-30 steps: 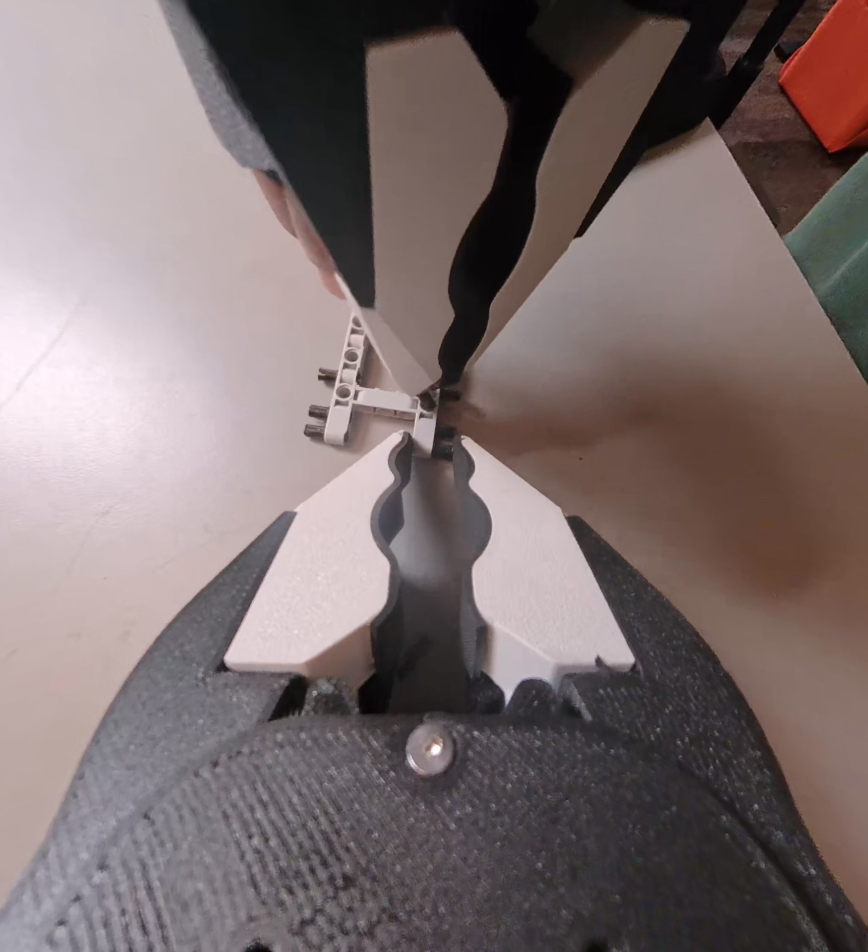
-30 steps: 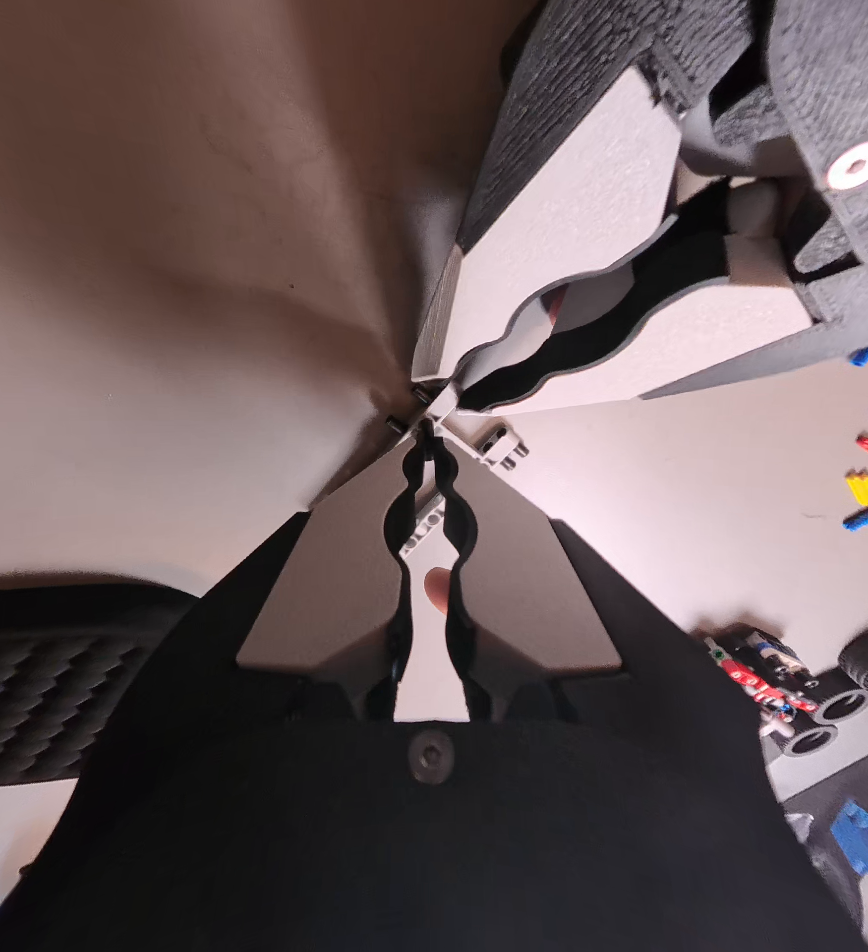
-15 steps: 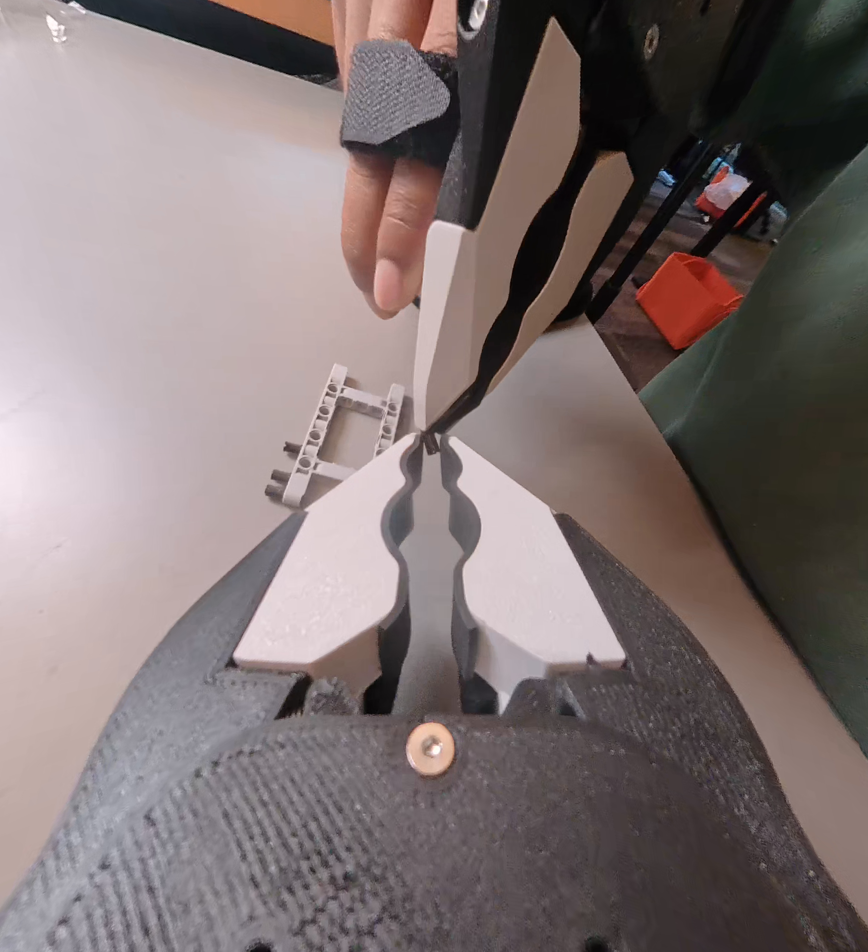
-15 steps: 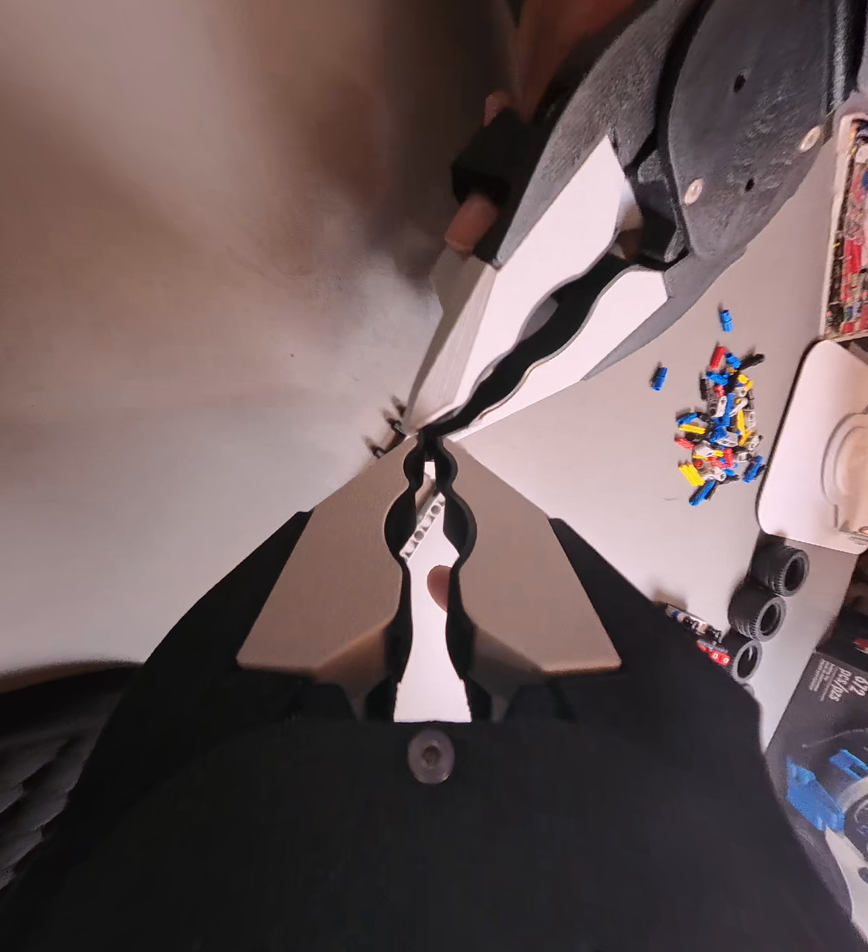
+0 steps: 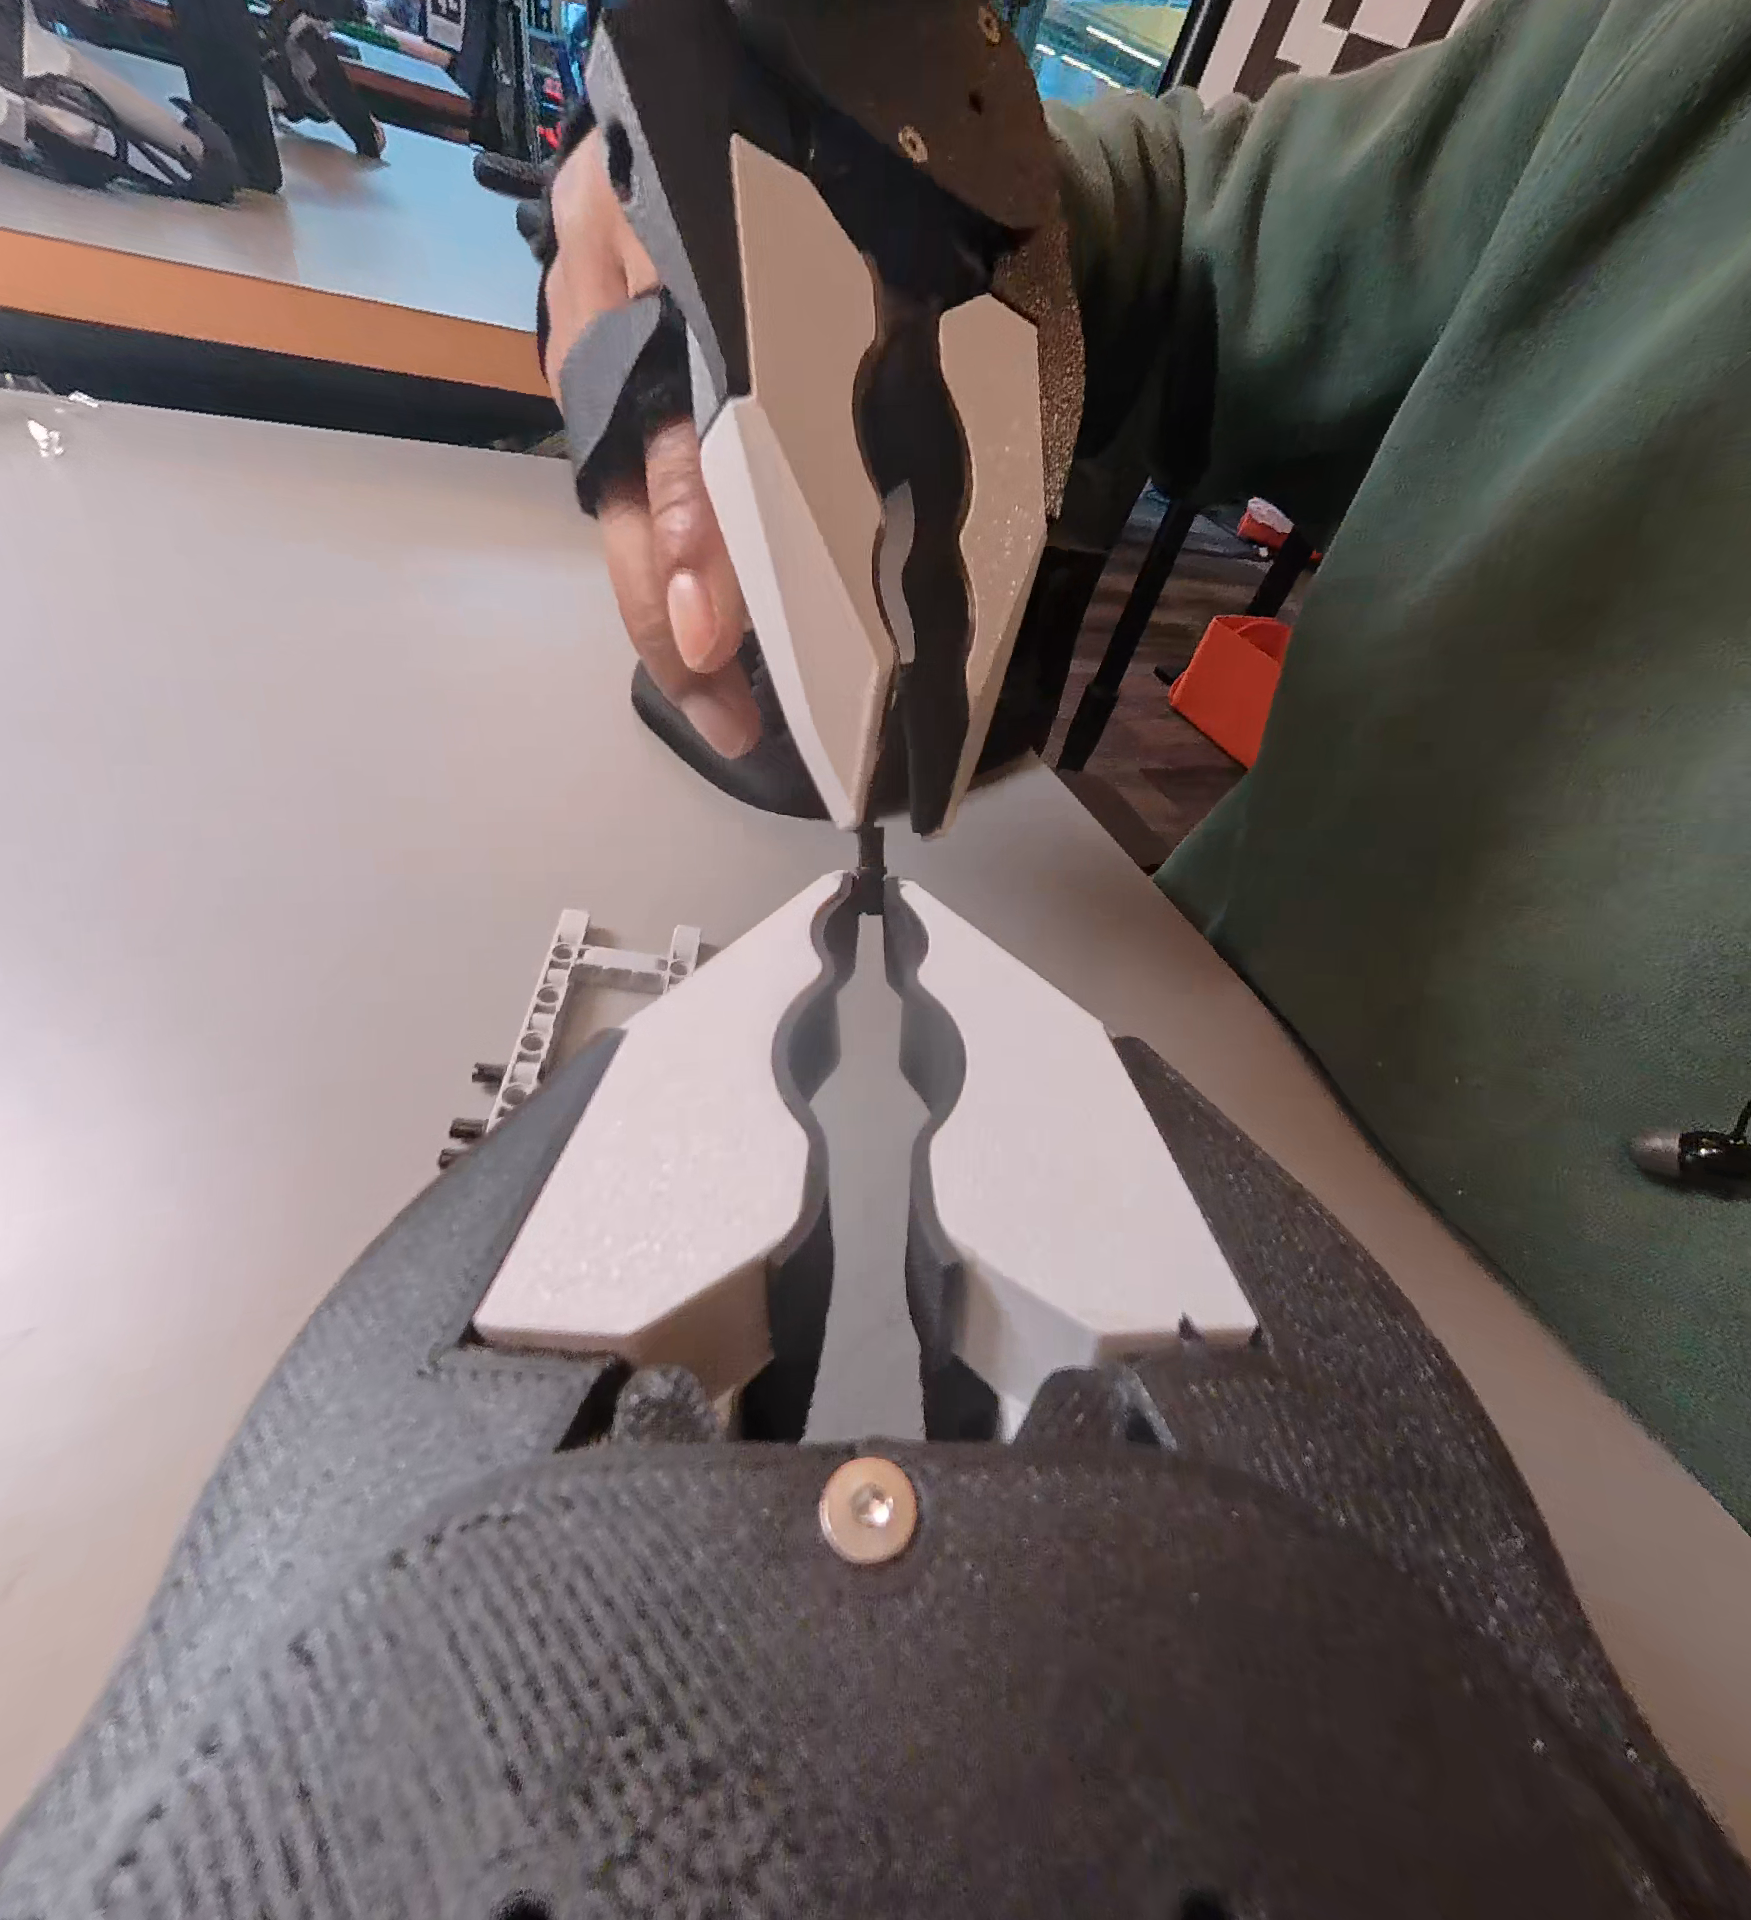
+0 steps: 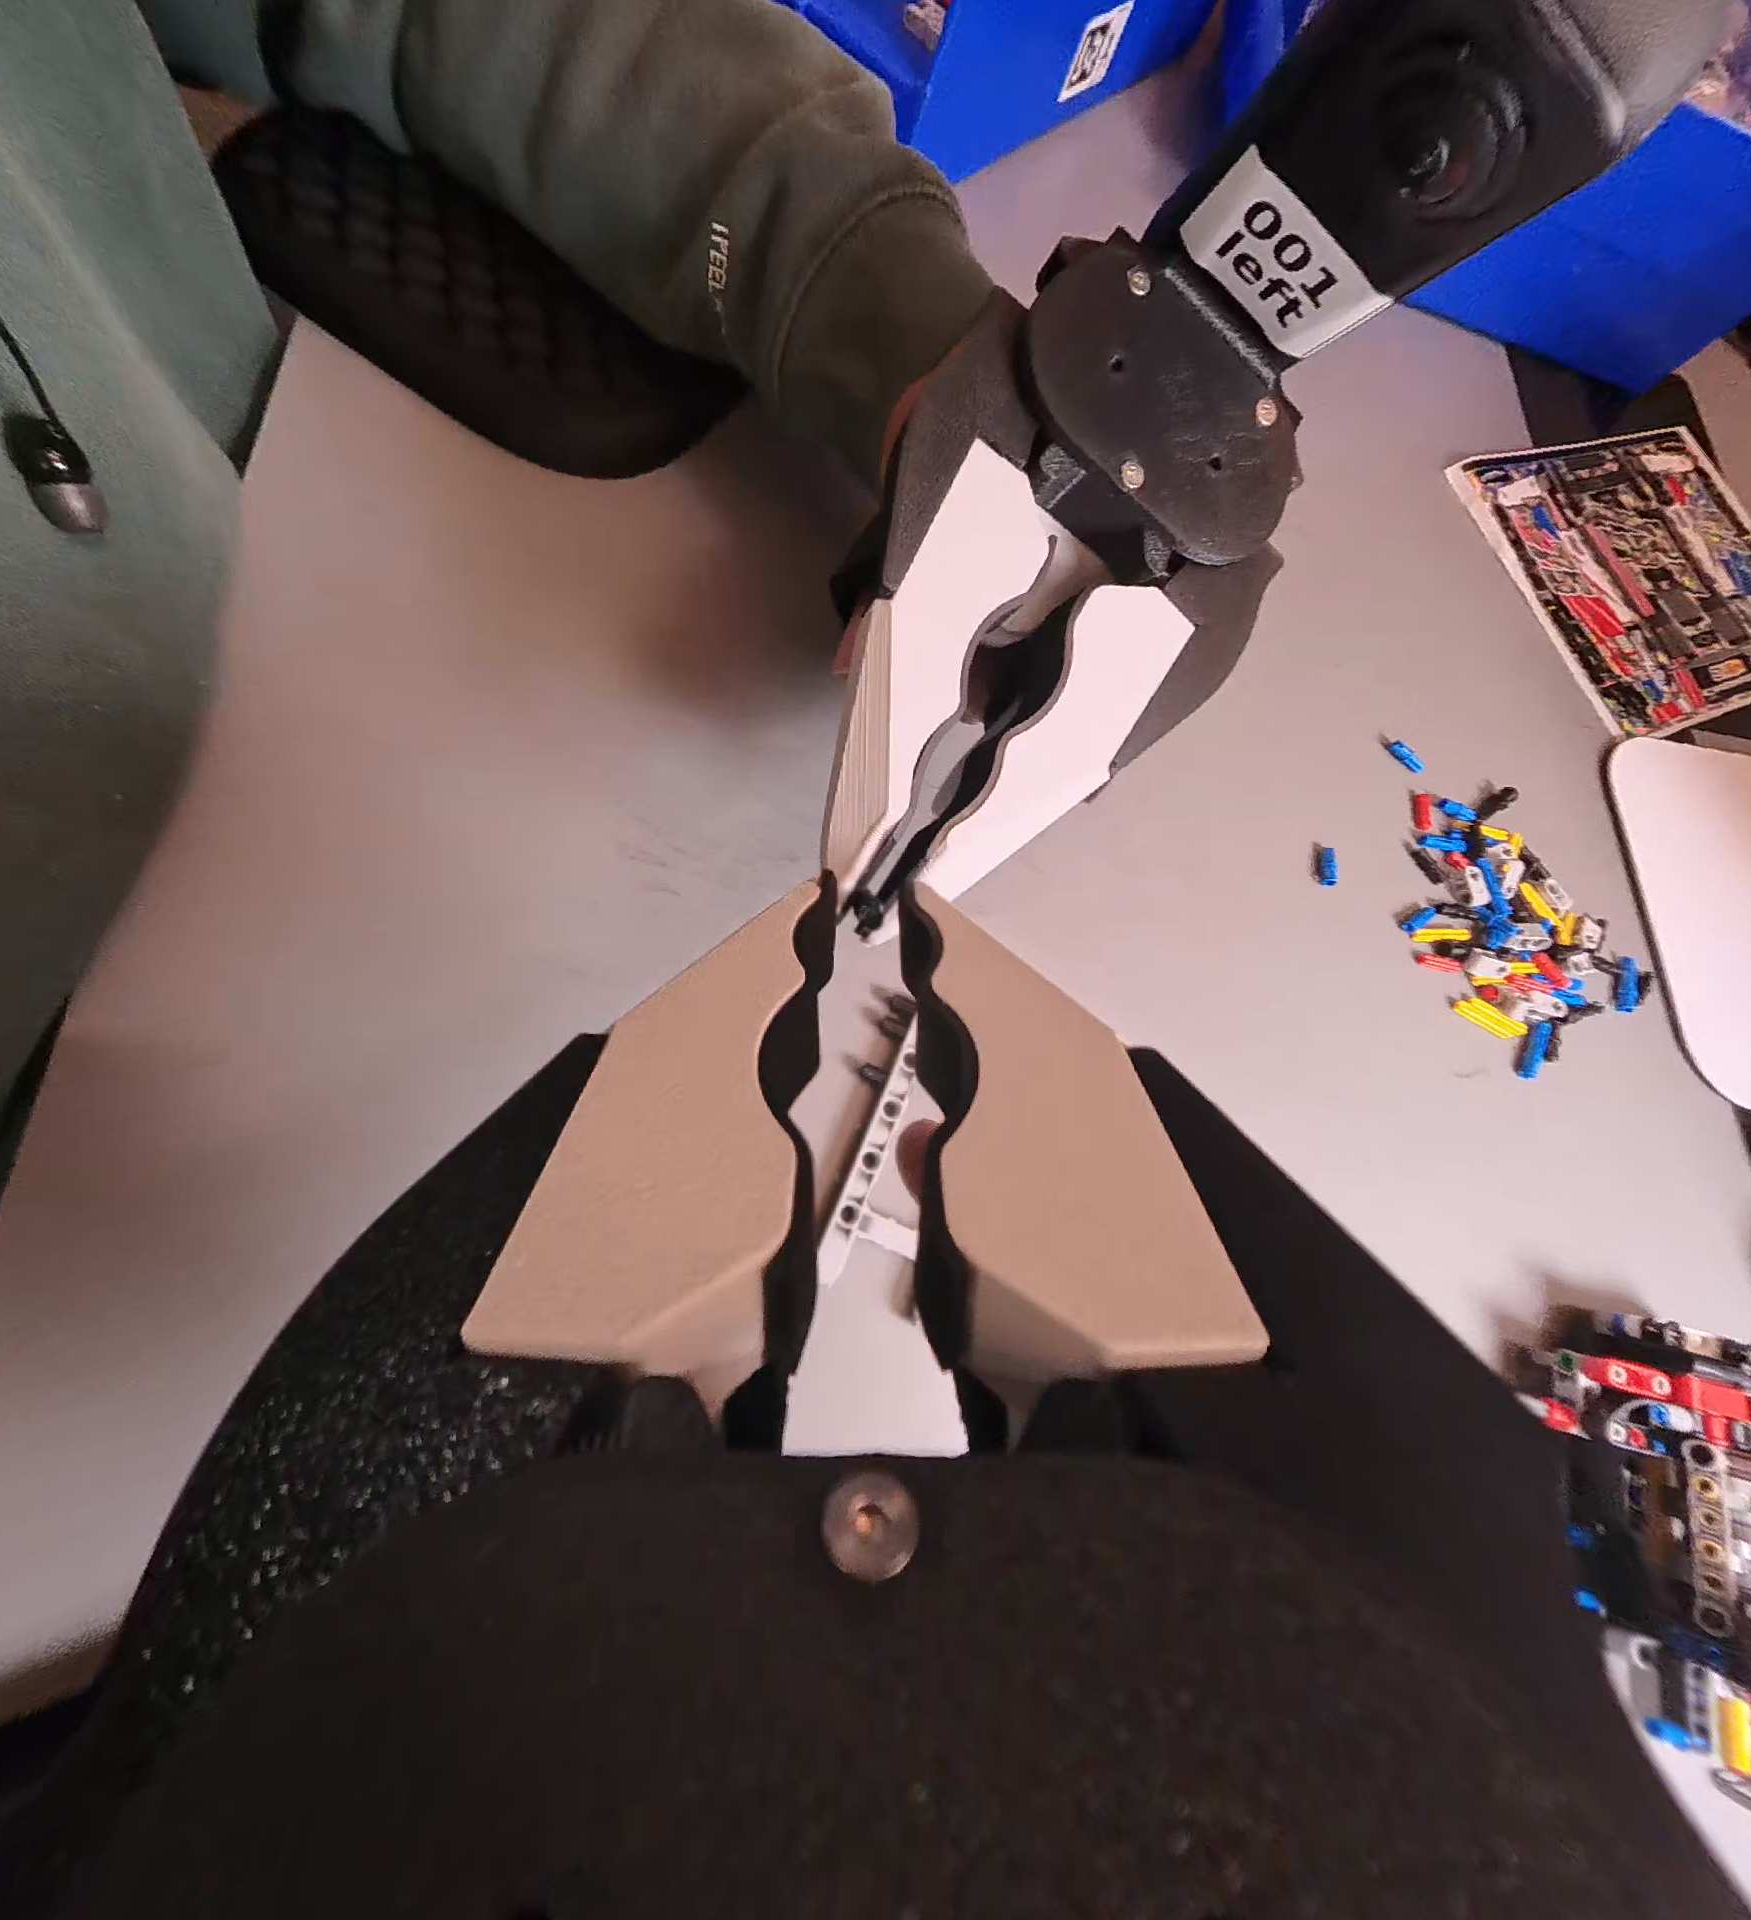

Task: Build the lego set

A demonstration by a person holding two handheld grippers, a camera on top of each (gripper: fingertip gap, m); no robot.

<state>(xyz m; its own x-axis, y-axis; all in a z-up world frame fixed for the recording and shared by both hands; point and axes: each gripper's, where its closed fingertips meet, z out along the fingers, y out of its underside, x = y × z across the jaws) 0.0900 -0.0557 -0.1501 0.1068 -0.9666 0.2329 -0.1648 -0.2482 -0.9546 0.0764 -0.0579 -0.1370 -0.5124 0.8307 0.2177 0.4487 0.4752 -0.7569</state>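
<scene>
L gripper clenched on black pin; R gripper slightly parted, poss. touching pin.

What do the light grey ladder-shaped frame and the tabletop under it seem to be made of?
The light grey ladder-shaped frame looks like moulded plastic: matte, with evenly spaced round holes and black pins. The pale beige tabletop looks like smooth laminate, given its soft sheen, though its core can't be told.

Left hand-held gripper pinches a black pin above the grey frame.
</scene>
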